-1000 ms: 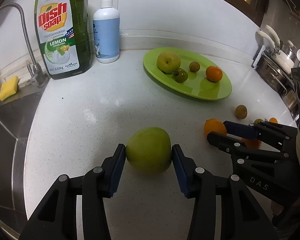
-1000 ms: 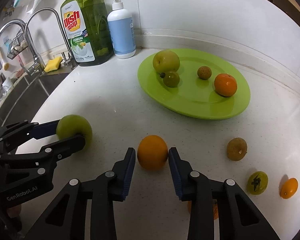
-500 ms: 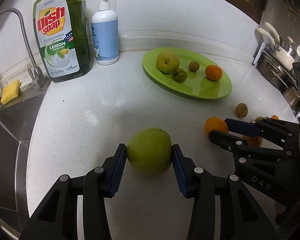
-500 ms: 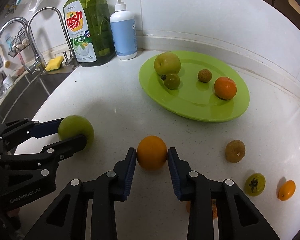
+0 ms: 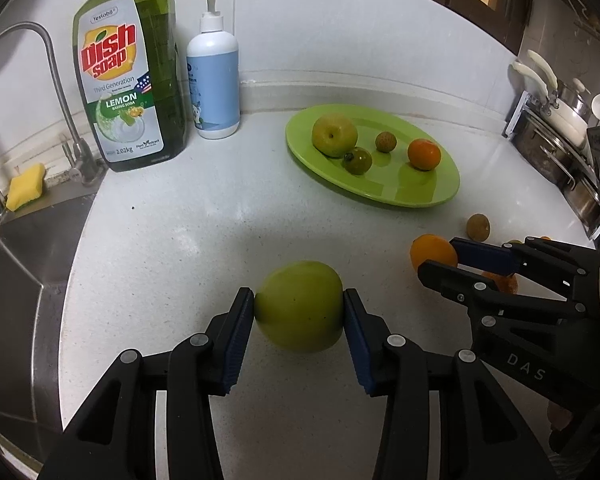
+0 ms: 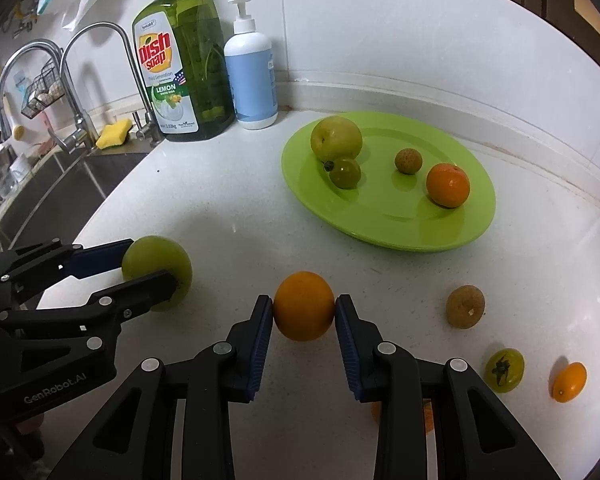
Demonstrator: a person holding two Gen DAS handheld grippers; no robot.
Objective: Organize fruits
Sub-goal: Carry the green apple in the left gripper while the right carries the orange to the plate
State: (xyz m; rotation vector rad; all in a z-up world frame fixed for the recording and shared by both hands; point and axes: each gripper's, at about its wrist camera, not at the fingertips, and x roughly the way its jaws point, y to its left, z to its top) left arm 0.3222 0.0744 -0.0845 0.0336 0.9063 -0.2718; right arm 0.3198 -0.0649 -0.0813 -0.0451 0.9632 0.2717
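My left gripper [image 5: 299,308] is shut on a green apple [image 5: 300,320] that sits low over the white counter, both blue pads against its sides. My right gripper [image 6: 304,309] is shut on an orange [image 6: 304,300] in the same way. Each gripper shows in the other's view: the left gripper [image 6: 150,266] with the apple [image 6: 156,256], the right gripper [image 5: 440,258] with the orange [image 5: 430,250]. Behind them a green plate [image 6: 380,220] holds a yellow-green apple [image 6: 336,138], a green tomato [image 6: 345,173], a brown lychee [image 6: 408,161] and a tangerine [image 6: 448,185].
Loose on the counter at the right lie a brown lychee [image 6: 465,306], a green tomato [image 6: 504,370], a small orange fruit [image 6: 570,382] and an orange piece [image 6: 428,416] under my right gripper. A dish soap bottle [image 5: 130,92] and pump bottle [image 5: 214,80] stand at the wall. A sink [image 5: 12,272] lies left, pots [image 5: 560,140] right.
The right jaws closed a small gap and now touch the orange on both sides. The left pads have stayed on the apple. Neither hand has shifted noticeably.
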